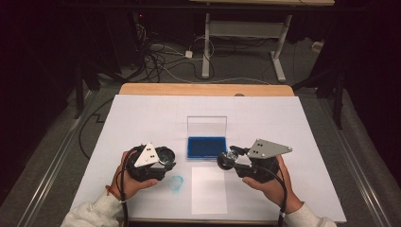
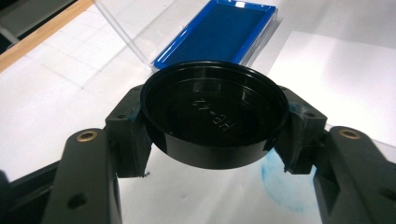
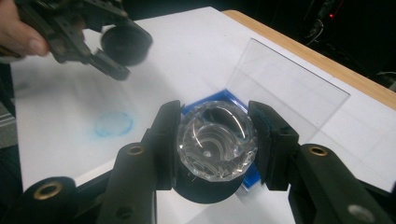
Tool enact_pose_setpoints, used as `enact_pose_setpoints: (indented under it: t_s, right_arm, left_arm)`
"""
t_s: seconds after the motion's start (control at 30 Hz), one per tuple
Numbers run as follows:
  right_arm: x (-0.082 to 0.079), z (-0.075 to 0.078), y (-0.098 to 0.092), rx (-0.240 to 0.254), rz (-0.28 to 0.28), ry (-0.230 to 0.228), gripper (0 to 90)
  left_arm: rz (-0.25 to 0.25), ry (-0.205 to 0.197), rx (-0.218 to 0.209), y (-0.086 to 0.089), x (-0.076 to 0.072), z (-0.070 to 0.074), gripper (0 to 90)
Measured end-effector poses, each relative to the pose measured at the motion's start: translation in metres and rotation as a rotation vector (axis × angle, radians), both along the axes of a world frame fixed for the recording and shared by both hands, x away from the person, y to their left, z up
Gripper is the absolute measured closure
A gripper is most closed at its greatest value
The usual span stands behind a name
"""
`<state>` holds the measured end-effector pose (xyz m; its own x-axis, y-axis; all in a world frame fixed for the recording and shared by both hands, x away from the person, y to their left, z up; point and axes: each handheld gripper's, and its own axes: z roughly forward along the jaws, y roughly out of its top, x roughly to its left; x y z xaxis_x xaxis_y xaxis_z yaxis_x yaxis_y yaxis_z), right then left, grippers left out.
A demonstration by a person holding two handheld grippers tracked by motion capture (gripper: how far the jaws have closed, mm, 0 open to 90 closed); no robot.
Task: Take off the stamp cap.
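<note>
I am holding a black round cap (image 2: 214,114) in my left gripper (image 1: 156,163), its two black jaws pressing in on the cap's rim from either side, so the jaws are closed on it and standing only as wide as the cap itself. The cap is facing hollow side up toward the gripper's camera, with raised lettering showing inside it, and it is hanging clear above the white table cover (image 1: 142,118).

In my right gripper (image 1: 231,160) I am gripping a clear faceted glass knob (image 3: 216,140), a crystal-like piece with a dark round base under it; the jaw pads are bearing on its two sides, so this gripper too is closed on its load. In the high view it is sitting at the tip of the gripper, just in front of the blue ink pad (image 1: 206,147).

That pad is lying in an open case near the middle of the table, its clear lid (image 1: 206,126) standing up behind it. A white sheet of paper (image 1: 208,189) is lying just on my side of the pad, between my two hands. A faint blue ring stamped on the cover (image 1: 176,183) is showing beside the sheet, close under my left gripper. The two grippers are standing well apart, one on each side of the pad and the sheet.
</note>
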<state>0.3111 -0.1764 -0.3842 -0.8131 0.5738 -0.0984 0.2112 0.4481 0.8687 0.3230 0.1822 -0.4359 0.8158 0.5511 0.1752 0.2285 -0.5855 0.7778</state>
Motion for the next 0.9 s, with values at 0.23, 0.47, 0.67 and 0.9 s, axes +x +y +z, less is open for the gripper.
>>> enact_pose_setpoints:
  t_s: [0.23,0.47,0.67,0.9]
  right_arm:
    - [0.002,-0.002,-0.009,-0.011,-0.023,0.006,57.2]
    - [0.004,-0.004,-0.014,-0.021,-0.041,0.012,57.3]
    - [0.005,-0.004,-0.016,-0.022,-0.05,0.013,57.2]
    - [0.005,-0.003,-0.017,-0.024,-0.052,0.003,57.2]
  left_arm:
    - [0.014,-0.013,-0.021,0.019,-0.01,-0.005,36.8]
    - [0.027,-0.016,-0.014,0.033,-0.019,-0.009,36.7]
    - [0.037,-0.009,-0.002,0.04,-0.028,-0.013,36.7]
    - [0.05,0.001,-0.005,0.047,-0.035,-0.016,36.7]
